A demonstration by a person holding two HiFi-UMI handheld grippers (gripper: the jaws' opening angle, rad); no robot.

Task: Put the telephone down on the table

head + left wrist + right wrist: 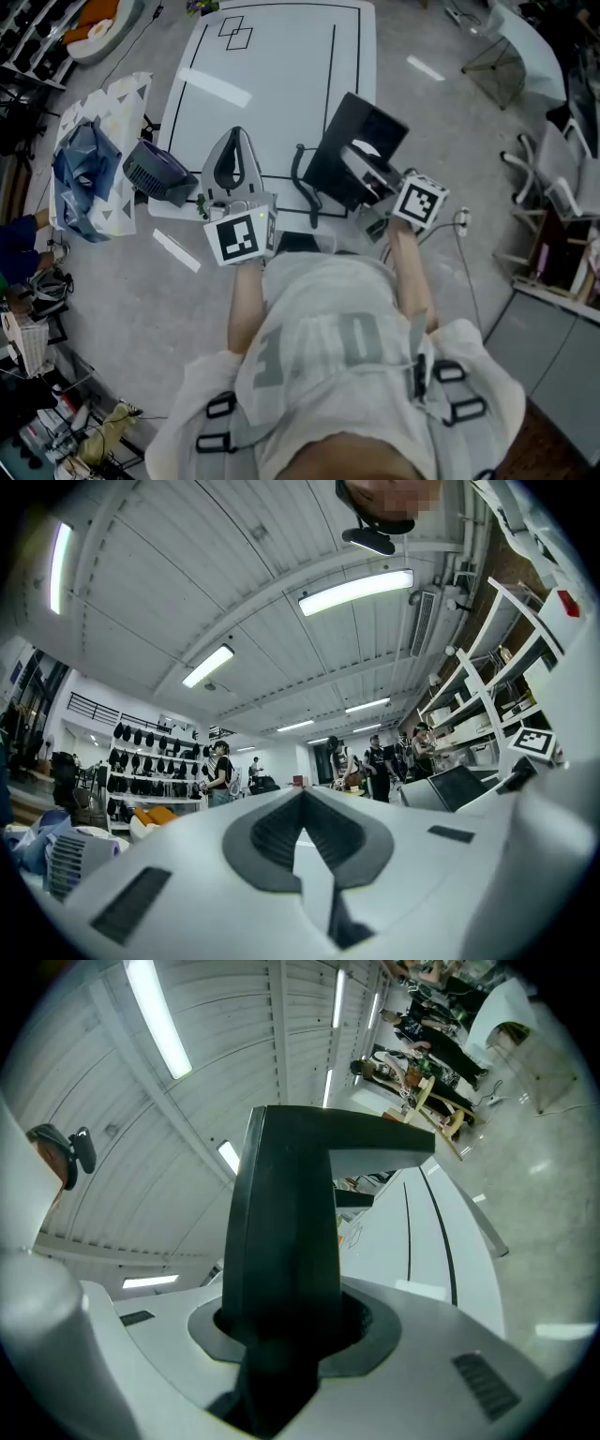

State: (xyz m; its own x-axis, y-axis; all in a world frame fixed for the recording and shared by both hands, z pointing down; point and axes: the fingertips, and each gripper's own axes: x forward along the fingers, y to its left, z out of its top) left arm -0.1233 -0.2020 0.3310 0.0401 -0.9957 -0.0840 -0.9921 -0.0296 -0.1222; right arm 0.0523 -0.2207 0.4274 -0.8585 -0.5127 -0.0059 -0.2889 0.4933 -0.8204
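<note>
The right gripper [367, 167] is shut tight on the black telephone [370, 127]; in the right gripper view the phone stands up between the jaws as a tall dark slab and fills the gap. In the head view the telephone is just right of the middle of the frame, over the lower right corner of the white table [281, 66]; its black cord [302, 183] hangs at the table's lower edge; I cannot tell if the phone touches the table top. The left gripper [232, 150] is left of the middle, by the table's lower edge; its jaws are together and nothing is in them. A small grey machine with slats [155, 172] sits just left of it.

The step in hand looks like bringing the phone to the table; the set-down is not done yet. Next, I think the phone must go down until it rests flat on a bare part of the table; only then should the jaws let go; the cord could catch on the edge.
</note>
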